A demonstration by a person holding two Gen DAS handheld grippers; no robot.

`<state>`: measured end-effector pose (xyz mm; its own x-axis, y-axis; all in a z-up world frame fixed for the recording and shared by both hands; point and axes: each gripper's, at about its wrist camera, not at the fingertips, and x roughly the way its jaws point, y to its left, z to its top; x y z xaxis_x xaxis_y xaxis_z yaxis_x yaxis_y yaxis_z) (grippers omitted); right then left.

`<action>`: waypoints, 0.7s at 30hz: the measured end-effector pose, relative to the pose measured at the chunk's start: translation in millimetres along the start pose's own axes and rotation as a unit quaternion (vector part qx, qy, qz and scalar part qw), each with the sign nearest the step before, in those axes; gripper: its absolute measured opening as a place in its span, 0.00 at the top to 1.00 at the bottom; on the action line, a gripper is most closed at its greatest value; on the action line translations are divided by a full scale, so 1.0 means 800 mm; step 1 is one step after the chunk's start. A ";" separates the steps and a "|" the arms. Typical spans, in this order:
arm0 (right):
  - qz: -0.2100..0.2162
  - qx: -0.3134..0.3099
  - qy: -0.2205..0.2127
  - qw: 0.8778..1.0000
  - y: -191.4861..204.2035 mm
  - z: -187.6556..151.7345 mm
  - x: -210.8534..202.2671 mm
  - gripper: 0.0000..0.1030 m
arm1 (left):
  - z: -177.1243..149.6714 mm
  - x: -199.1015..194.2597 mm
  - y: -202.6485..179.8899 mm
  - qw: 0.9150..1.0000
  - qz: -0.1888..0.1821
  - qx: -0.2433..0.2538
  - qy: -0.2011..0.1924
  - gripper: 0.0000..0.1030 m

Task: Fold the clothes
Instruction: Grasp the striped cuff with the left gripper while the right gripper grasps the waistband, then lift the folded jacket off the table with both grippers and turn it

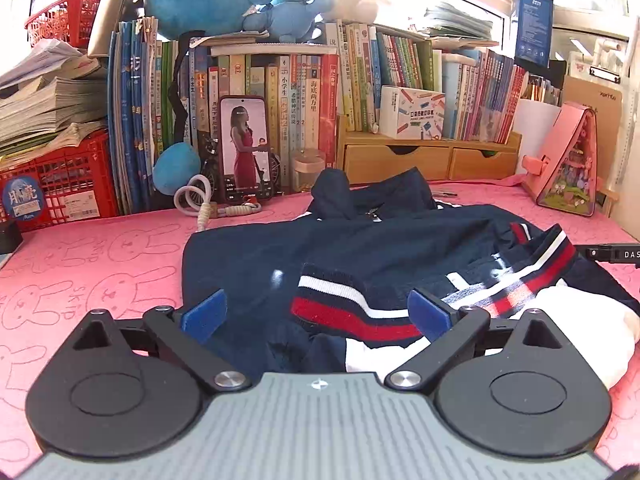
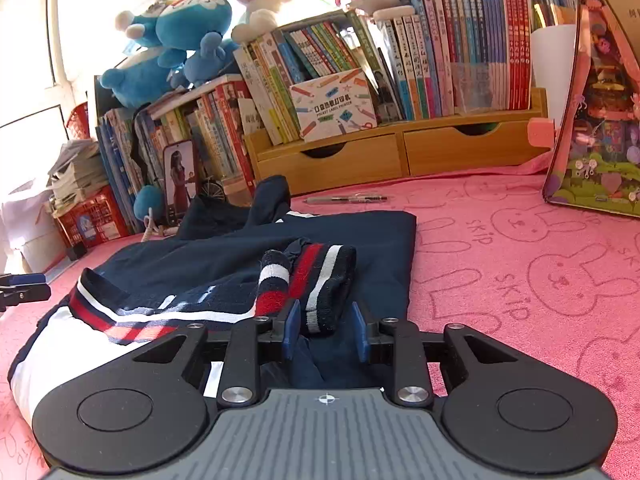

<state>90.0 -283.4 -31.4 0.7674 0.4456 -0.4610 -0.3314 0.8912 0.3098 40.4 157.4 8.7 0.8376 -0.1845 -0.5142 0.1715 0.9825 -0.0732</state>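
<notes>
A: Item one?
B: Navy jacket, with red-white-navy striped ribbed cuffs and hem and a white panel; partly folded, lying on the pink rabbit-print table cover in front of the row of books.
A: Left gripper?
B: Blue-padded fingers spread wide, holding nothing; one striped cuff lies between them, the jacket just beyond.
A: Right gripper?
B: Fingers partly apart, not pinching. The other striped cuff lies bunched just ahead, its end reaching between the pads; whether it touches them, I cannot tell.
</notes>
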 end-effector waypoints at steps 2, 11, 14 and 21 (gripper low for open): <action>0.017 0.021 -0.008 1.000 -0.006 0.001 -0.004 0.31 | -0.002 0.024 0.006 0.999 -0.019 -0.016 0.036 0.02; 0.039 -0.023 0.018 0.999 0.015 0.001 0.007 0.22 | -0.016 0.062 0.012 0.995 -0.049 -0.044 0.081 0.05; 0.020 -0.100 0.045 0.994 0.047 -0.009 0.018 0.74 | -0.016 0.044 0.005 0.996 -0.058 -0.031 0.056 0.34; -0.025 -0.156 0.044 0.987 0.070 -0.019 0.017 0.77 | -0.020 0.047 0.005 0.996 -0.048 0.005 0.069 0.34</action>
<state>73.2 -226.0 -32.5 0.7411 0.3949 -0.5430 -0.4580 0.8887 0.0211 64.7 154.7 -24.5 0.7378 -0.2724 -0.6176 0.2536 0.9598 -0.1205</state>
